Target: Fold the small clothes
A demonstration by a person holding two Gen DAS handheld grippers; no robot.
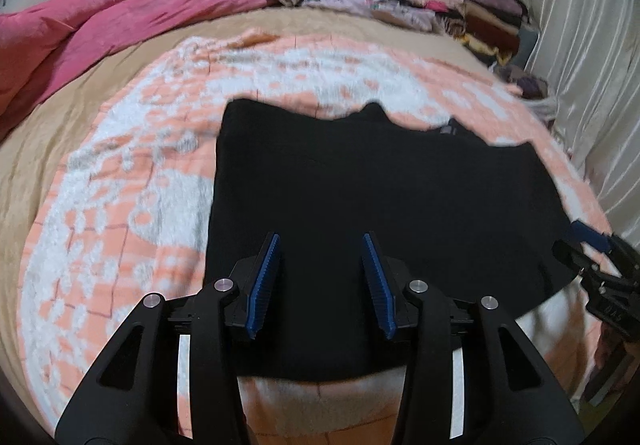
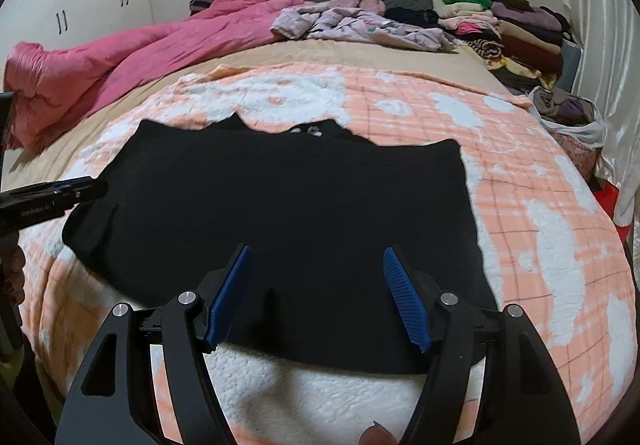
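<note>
In your left wrist view, your left gripper [image 1: 320,277] hangs with fingers wide and empty over the near hem of the black garment [image 1: 380,197], which lies flat on the peach-and-white blanket [image 1: 120,185]. In your right wrist view, your right gripper [image 2: 318,293] is just as wide and empty above the same hem. You seem about to start a fold: next, lower both and pinch the near edge.

A black garment [image 1: 384,197] lies spread flat on the peach-and-white blanket [image 1: 132,205], near its front edge. Its near hem runs along that edge; its far edge is uneven, with small peaks and a pale label. It is unfolded and mostly smooth.
</note>
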